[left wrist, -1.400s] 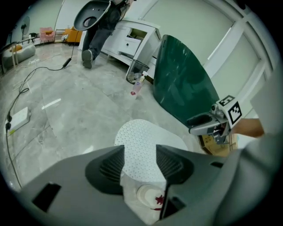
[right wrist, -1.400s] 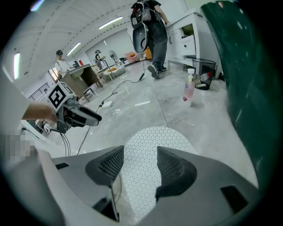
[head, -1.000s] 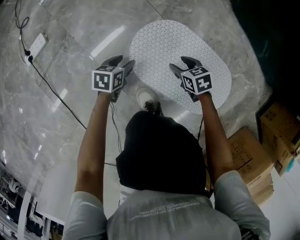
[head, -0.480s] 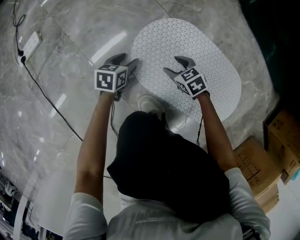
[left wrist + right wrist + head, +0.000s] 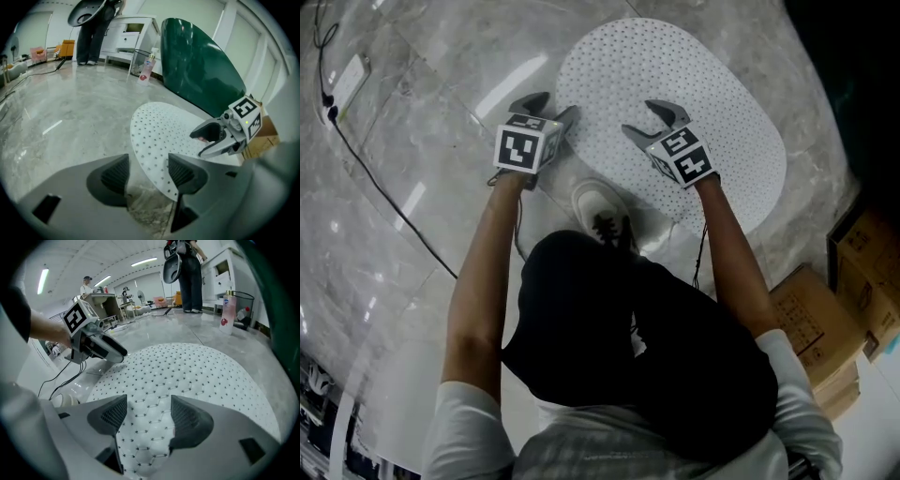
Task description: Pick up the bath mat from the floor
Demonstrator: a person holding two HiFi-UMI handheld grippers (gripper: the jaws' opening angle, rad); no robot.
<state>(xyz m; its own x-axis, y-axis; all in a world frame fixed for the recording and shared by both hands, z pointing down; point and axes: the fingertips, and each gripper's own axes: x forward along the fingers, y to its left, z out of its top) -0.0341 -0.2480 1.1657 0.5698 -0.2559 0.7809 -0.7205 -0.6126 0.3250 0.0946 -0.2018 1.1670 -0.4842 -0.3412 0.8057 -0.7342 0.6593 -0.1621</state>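
The bath mat (image 5: 712,103) is a white oval sheet dotted with small holes, lying flat on the grey marble floor (image 5: 422,131). My left gripper (image 5: 551,106) hovers at the mat's near left edge, jaws opening, with only floor and the mat's rim (image 5: 150,154) seen between them. My right gripper (image 5: 654,120) is over the mat's near part, jaws opening too. Between its jaws only the mat's surface (image 5: 150,427) shows below, not pinched. Each gripper shows in the other's view: the right gripper (image 5: 206,140) and the left gripper (image 5: 115,352).
My white shoe (image 5: 600,202) stands at the mat's near edge. A dark green panel (image 5: 197,65) rises behind the mat. Cardboard boxes (image 5: 825,319) sit to the right. A black cable (image 5: 384,178) crosses the floor at left. A spray bottle (image 5: 228,310) and a standing person (image 5: 190,273) are further off.
Both grippers have moved forward toward the mat and their jaws stand wider apart. My head has leaned further over, and the shoe shows more.
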